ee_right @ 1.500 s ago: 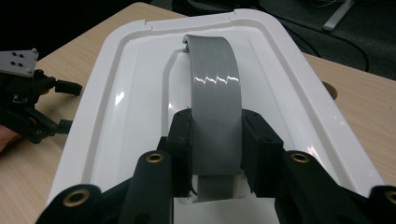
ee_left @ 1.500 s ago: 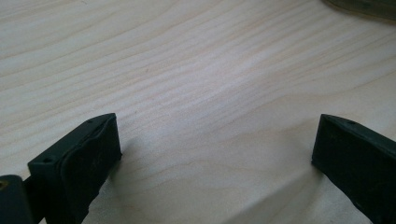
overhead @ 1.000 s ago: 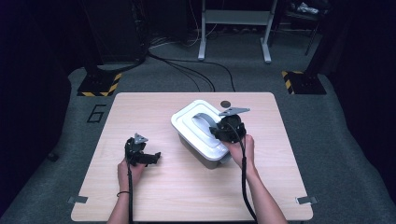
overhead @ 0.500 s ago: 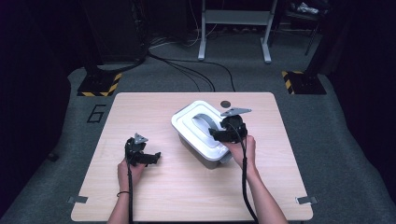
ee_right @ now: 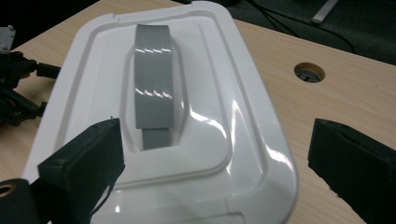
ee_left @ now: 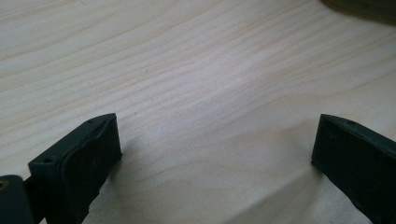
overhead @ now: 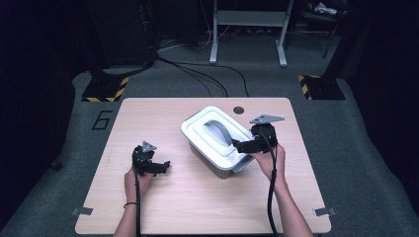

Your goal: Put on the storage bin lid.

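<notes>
A "6" (overhead: 101, 120) is painted on the floor left of the table (overhead: 148, 197). The left gripper (overhead: 159, 167) is held wide over bare wood. The box (overhead: 217, 143) is set mid-table, its contents hidden by the lid (ee_right: 205, 135). The right gripper (overhead: 237, 146), jaws just opened wide, is held empty at its edge.

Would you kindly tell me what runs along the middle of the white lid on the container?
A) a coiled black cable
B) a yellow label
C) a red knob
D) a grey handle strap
D: the right gripper view shows a grey handle lying lengthwise in the recess of the white lid, and the high view shows the same grey band on the lid.
</notes>
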{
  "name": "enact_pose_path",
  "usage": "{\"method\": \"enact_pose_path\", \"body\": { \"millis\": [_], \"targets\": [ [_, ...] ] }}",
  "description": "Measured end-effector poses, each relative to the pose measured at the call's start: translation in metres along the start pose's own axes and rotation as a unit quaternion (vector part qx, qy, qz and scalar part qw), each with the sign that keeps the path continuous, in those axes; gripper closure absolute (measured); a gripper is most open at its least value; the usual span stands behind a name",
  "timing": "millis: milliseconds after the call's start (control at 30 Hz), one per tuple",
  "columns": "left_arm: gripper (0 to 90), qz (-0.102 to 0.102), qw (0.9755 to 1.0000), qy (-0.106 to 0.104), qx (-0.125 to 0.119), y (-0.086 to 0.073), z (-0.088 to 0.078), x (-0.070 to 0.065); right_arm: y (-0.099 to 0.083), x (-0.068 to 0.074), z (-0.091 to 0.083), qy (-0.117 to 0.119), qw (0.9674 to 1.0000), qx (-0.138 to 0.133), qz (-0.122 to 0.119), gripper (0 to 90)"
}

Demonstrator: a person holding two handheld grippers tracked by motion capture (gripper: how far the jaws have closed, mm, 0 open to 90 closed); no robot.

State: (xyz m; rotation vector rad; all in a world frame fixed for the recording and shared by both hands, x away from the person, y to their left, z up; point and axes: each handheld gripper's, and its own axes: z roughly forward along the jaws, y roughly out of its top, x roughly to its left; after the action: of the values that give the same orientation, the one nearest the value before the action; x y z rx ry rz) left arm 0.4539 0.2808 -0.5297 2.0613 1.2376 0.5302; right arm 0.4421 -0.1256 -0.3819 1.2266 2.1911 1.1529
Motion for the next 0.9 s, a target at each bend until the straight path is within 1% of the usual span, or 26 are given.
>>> {"method": "enact_pose_path", "body": {
  "millis": [367,433,500,567,700,833,900],
  "targets": [
    [1.3,0.000,1.0000,0.000,0.000,0.000,0.000,0.000,-0.027,-0.034,-0.019,-0.019,0.9995,-0.009,0.025,0.1],
    [1.3,0.000,1.0000,0.000,0.000,0.000,0.000,0.000,-0.032,-0.039,-0.022,-0.021,0.9993,-0.008,0.030,0.1],
    [1.3,0.000,1.0000,0.000,0.000,0.000,0.000,0.000,-0.038,-0.045,-0.025,-0.029,0.9991,-0.004,0.031,0.1],
    [1.3,0.000,1.0000,0.000,0.000,0.000,0.000,0.000,-0.044,-0.051,-0.028,-0.032,0.9987,-0.002,0.039,0.0],
    [1.3,-0.001,1.0000,0.000,0.000,0.000,0.000,0.000,-0.055,-0.060,-0.032,-0.039,0.9981,0.003,0.047,0.0],
    [1.3,0.000,1.0000,0.000,0.000,0.000,0.000,0.000,-0.066,-0.067,-0.033,-0.045,0.9975,0.008,0.054,0.0],
    [1.3,-0.001,1.0000,0.000,0.000,0.000,0.000,0.000,-0.074,-0.072,-0.032,-0.047,0.9970,0.010,0.061,0.0]
  ]
}}
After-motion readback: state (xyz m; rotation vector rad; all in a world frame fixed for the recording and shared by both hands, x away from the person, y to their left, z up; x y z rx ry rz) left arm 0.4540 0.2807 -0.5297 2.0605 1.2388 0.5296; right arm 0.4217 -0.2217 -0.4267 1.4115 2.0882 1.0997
